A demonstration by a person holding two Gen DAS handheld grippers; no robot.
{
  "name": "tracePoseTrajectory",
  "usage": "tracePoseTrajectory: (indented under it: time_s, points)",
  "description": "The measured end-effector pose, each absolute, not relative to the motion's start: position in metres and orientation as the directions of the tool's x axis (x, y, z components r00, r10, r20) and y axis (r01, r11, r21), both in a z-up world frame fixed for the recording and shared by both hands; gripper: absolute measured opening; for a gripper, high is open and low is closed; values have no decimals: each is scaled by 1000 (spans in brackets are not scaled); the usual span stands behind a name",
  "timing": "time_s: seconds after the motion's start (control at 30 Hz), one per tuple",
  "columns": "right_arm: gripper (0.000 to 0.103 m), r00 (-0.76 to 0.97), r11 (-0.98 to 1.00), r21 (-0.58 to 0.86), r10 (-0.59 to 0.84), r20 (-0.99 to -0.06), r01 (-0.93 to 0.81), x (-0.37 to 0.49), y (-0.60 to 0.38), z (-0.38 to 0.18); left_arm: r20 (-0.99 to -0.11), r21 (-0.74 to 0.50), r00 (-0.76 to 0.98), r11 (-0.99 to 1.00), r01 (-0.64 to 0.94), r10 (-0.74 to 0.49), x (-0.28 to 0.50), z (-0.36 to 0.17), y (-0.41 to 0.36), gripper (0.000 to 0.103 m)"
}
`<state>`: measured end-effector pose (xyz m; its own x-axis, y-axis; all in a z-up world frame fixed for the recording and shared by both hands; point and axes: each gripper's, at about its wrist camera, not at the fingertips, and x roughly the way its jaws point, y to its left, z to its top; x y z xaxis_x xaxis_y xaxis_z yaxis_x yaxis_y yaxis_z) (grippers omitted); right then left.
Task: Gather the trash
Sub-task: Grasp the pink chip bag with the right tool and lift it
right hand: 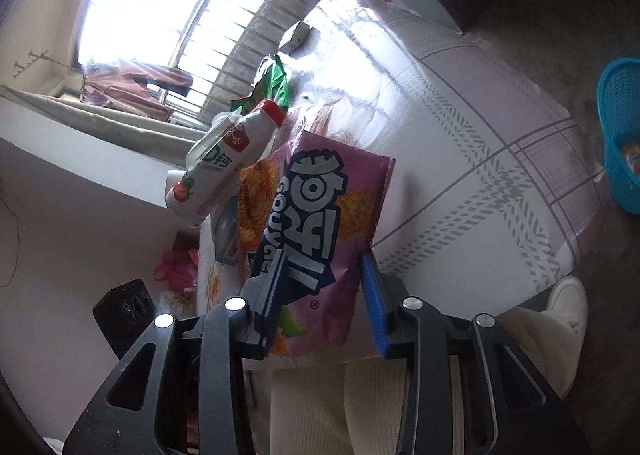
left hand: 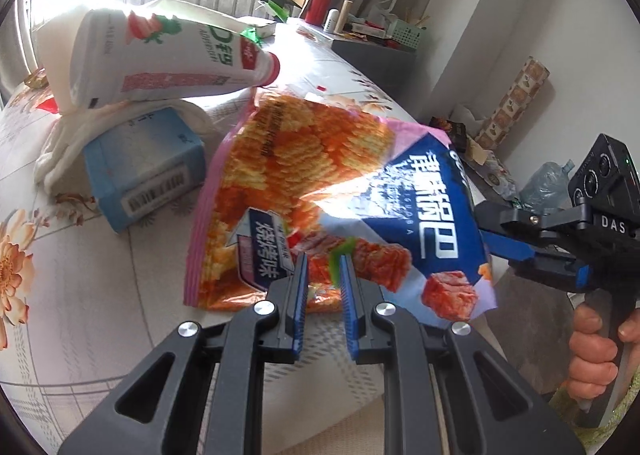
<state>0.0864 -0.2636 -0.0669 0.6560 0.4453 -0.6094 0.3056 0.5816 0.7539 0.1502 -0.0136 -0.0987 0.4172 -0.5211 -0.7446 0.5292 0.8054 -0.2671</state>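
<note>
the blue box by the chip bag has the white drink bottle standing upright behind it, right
Not quite: in the left wrist view the white drink bottle lies tipped on its side, red cap toward the chip bag, behind the blue box.

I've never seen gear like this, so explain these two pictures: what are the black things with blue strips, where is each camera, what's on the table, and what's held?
A person holds hand-squeezed tongs, one per hand, each carrying a camera looking along its fingers. One picture is from the left tongs, the other from the right tongs. On the flowered table are a tipped drink bottle and a blue carton. The left tongs appear to pinch the chip bag; the right tongs straddle it, grip unclear.
</note>
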Motion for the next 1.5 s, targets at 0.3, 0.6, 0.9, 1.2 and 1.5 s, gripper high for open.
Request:
tracePoseTrajectory:
  time_s: [0.3, 0.6, 0.9, 1.2, 1.5]
  points:
    - [0, 701, 521, 793, 434, -566, 318, 59, -293, -70, -718, -361, 366, 766, 531, -592, 148, -99, -12, 15]
    - [17, 773, 302, 931, 533, -344, 206, 22, -321, -82, -733, -357, 372, 788, 502, -570, 153, -98, -13, 13]
    - [51, 760, 275, 928, 538, -365, 251, 24, -317, -95, -733, -376, 352, 778, 503, -582, 156, -99, -16, 13]
    - [57, 783, 325, 919, 501, -368, 224, 38, -323, -77, -724, -398, 339, 766, 505, -600, 160, -102, -14, 13]
    - [56, 705, 296, 918, 589, -394, 266, 51, -300, -106, -702, -480, 289, 732, 483, -651, 157, -104, -8, 13]
